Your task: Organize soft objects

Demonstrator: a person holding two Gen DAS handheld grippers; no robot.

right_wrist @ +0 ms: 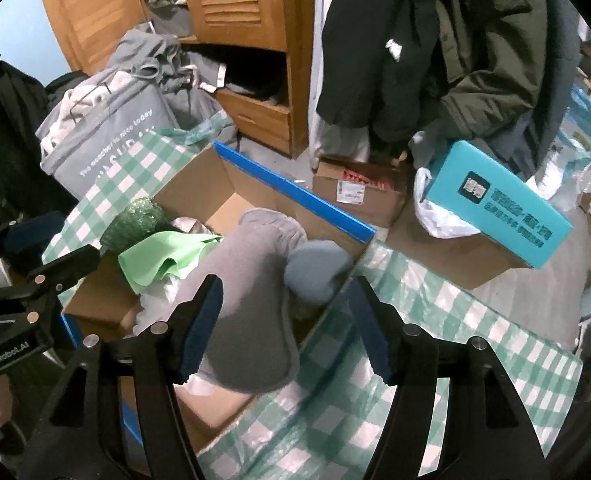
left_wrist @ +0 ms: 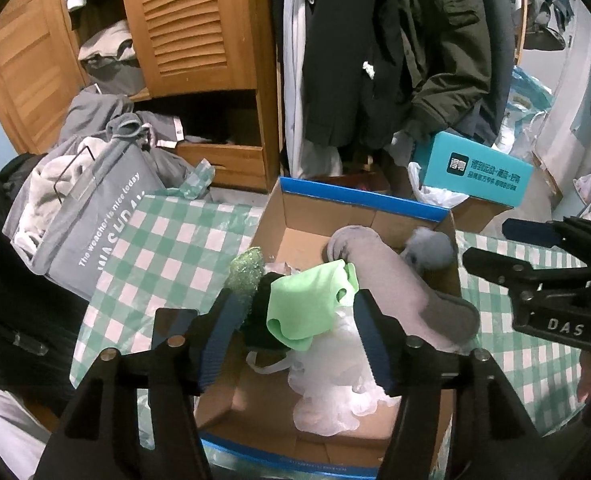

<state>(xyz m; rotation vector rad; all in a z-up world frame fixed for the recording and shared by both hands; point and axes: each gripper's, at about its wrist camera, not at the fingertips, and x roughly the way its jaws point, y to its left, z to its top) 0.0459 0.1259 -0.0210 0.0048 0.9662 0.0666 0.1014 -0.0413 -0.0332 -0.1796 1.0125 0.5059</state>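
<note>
An open cardboard box [left_wrist: 359,196] with a blue rim stands on a green-checked cloth [left_wrist: 167,248]. It holds a light green cloth [left_wrist: 307,304], a white mesh pouf [left_wrist: 335,380], a grey slipper [left_wrist: 399,280], a grey-blue plush ball [left_wrist: 431,250] and a glittery green sponge [left_wrist: 247,272]. My left gripper [left_wrist: 295,308] hovers open over the green cloth, pads clear of it. In the right wrist view my right gripper [right_wrist: 285,292] is open above the grey slipper [right_wrist: 247,272], next to the plush ball [right_wrist: 315,268], near the box's right wall. Neither gripper holds anything.
A grey laundry bag [left_wrist: 95,220] stuffed with clothes stands left of the box. A teal carton [left_wrist: 475,172] rests on another cardboard box behind it. Dark coats [left_wrist: 375,60] hang beside a wooden wardrobe [left_wrist: 199,28]. A small labelled carton [right_wrist: 355,188] sits on the floor.
</note>
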